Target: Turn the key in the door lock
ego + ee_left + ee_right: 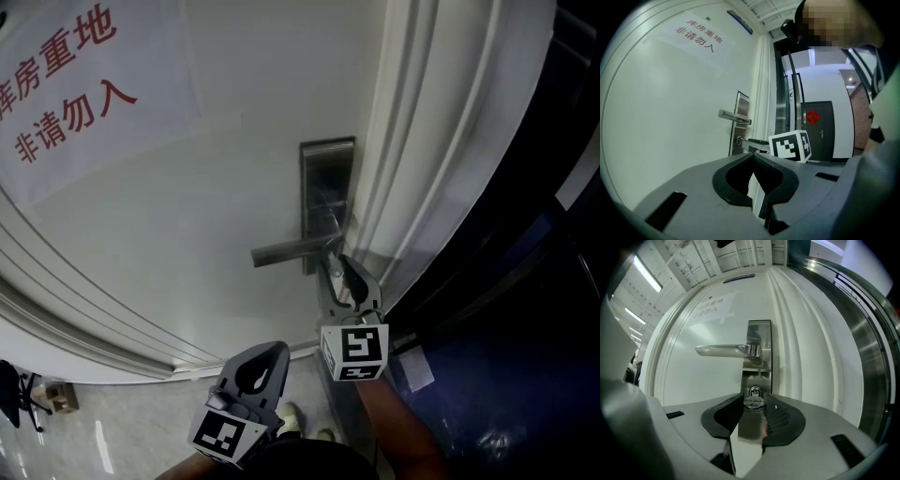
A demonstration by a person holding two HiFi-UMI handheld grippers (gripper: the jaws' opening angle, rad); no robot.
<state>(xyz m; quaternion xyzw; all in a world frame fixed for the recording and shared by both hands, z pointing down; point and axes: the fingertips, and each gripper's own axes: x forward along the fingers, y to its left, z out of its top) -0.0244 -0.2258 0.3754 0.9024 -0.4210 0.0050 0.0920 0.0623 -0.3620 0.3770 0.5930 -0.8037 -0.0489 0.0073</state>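
While it sits in the keyhole in the lower part of the lock plate (759, 357), the key (753, 402) is pinched by its head between the two jaws of the right gripper (754, 406), which have closed in on it from either side. The gripper points straight at the plate, its tips just short of the metal. Directly above the key, the lever handle (724, 350) lies level and reaches away from the plate toward the middle of the door (187, 206). The plate itself is fixed close to the door's right edge, just beside the moulded white frame (422, 141).

In the head view, the right gripper's marker cube (354, 352) hangs below the lock, with the person's forearm (398, 436) behind it. The left gripper (270, 356) is held lower and to the left, apart from the door and touching nothing. Its own view shows its jaws pressed together at the tips with nothing between them.

A paper sign with red characters (66, 80) is stuck toward the door's upper left corner. Below the door's bottom edge lies a pale glossy floor (112, 436), and a shoe (291, 417) shows beside the left gripper.
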